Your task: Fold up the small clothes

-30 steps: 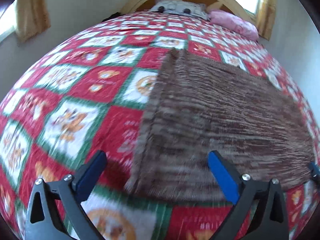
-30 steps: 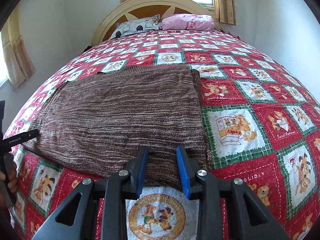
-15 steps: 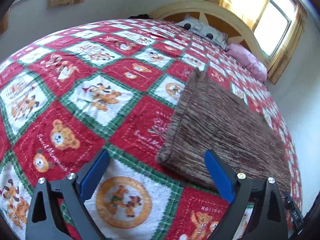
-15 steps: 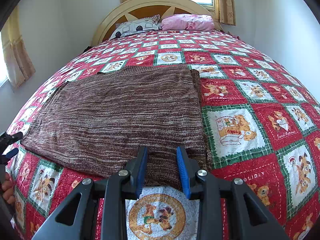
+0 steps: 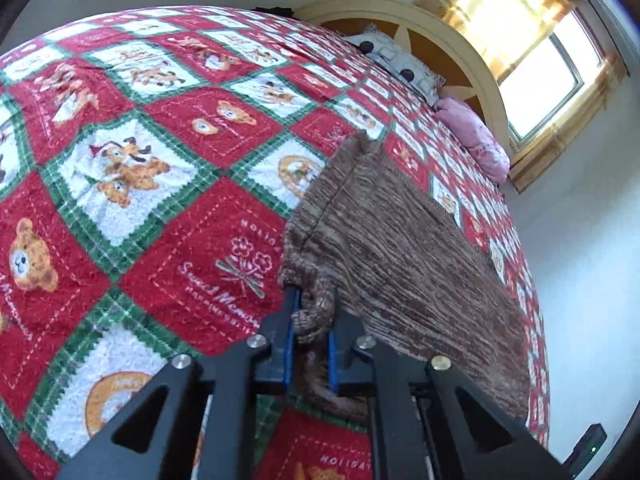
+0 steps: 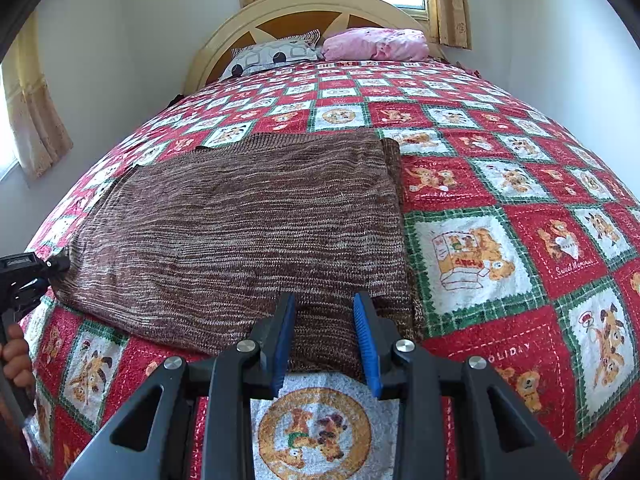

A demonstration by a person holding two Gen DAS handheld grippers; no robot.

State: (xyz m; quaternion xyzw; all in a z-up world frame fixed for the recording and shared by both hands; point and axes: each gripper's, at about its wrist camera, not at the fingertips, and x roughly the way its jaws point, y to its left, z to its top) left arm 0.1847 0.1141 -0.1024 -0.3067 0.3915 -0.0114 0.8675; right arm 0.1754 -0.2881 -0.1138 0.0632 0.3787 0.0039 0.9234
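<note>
**Left jaws clamped on sweater corner; right jaws parted at near hem**

Spread flat on a red, green and white quilt (image 6: 500, 184): a brown knit sweater (image 6: 240, 232), filling the wrist view from 9 to 12 o'clock. At 12 o'clock beyond it, a patterned pillow (image 6: 276, 56), a pink pillow (image 6: 376, 44) and a curved headboard (image 6: 304, 4); a curtained window (image 5: 548, 68) at 2 o'clock in the left view. Nothing lying across the knit.

Left gripper (image 5: 311, 336): just closed from wide open, now pinching a bunched corner of the sweater between blue pads (image 5: 289, 344). Seen from the right wrist at 9 o'clock, cut off by the frame edge, with part of a hand (image 6: 16, 356) below it. Fabric inside the pinch crumpled, layers hard to separate.

Right gripper (image 6: 324, 340): partly open, same gap and same spot as a second ago, straddling the near hem; pads apart from the cloth, as far as visible.

Left view rolled since earlier, sweater now at 3 o'clock.
</note>
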